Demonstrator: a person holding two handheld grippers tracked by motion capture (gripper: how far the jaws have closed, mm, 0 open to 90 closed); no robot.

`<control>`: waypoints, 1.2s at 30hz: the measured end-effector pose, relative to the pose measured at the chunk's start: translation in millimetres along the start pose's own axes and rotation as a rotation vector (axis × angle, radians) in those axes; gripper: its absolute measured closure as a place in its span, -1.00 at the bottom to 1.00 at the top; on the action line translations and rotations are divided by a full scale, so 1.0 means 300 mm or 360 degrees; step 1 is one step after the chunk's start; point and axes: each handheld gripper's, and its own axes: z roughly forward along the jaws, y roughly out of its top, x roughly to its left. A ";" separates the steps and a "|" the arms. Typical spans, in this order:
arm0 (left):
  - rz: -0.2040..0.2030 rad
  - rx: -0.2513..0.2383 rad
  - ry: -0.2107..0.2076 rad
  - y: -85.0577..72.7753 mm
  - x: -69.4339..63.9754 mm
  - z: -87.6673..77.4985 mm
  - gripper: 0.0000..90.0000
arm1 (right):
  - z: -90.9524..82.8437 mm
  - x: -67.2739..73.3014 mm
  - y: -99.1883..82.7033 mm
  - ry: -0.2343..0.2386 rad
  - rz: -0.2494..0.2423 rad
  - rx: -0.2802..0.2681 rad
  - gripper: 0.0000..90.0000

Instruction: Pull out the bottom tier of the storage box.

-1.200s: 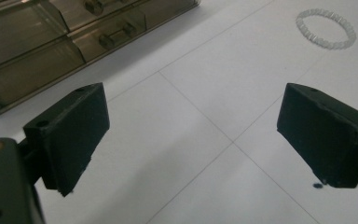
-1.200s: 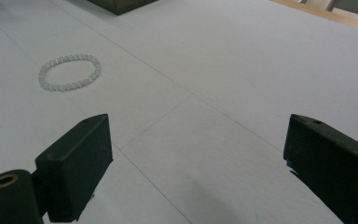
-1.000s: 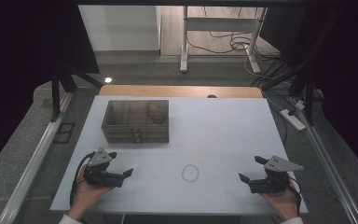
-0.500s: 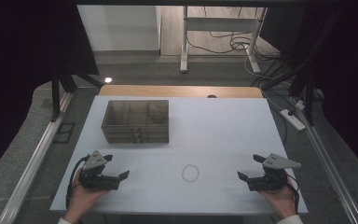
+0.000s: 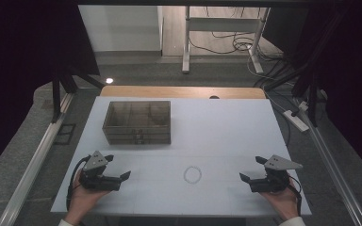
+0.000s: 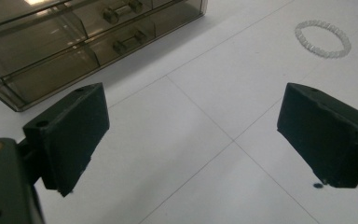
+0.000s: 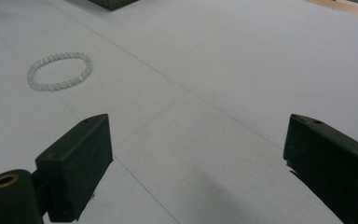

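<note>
My left claw [image 5: 121,175] sat wide open and empty on the counter [image 5: 226,127], near-left of the bead bracelet [image 5: 192,174]. The bracelet lay flat between my claws, nearer me than the smoky drawer box [image 5: 137,121]. I judged it light, limp and a bit slippery, best pinched across one side of the loop. My right claw [image 5: 248,179], right of it, gaped empty too

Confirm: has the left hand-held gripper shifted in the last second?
Yes. The left hand-held gripper has drawn back toward the table's near edge, away from the drawer box.
</note>
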 end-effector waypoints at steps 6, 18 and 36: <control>0.0042 -0.0010 -0.0001 0.013 -0.006 -0.001 -0.81 | -0.001 -0.003 0.001 0.0021 0.0036 -0.0012 -0.82; 0.0168 0.0003 -0.0030 0.027 -0.014 0.003 -0.81 | 0.003 -0.001 -0.001 0.0018 0.0029 -0.0001 -0.82; 0.0447 0.0083 0.0100 0.074 -0.031 0.031 -0.80 | 0.012 0.000 -0.010 0.0008 0.0024 0.0019 -0.82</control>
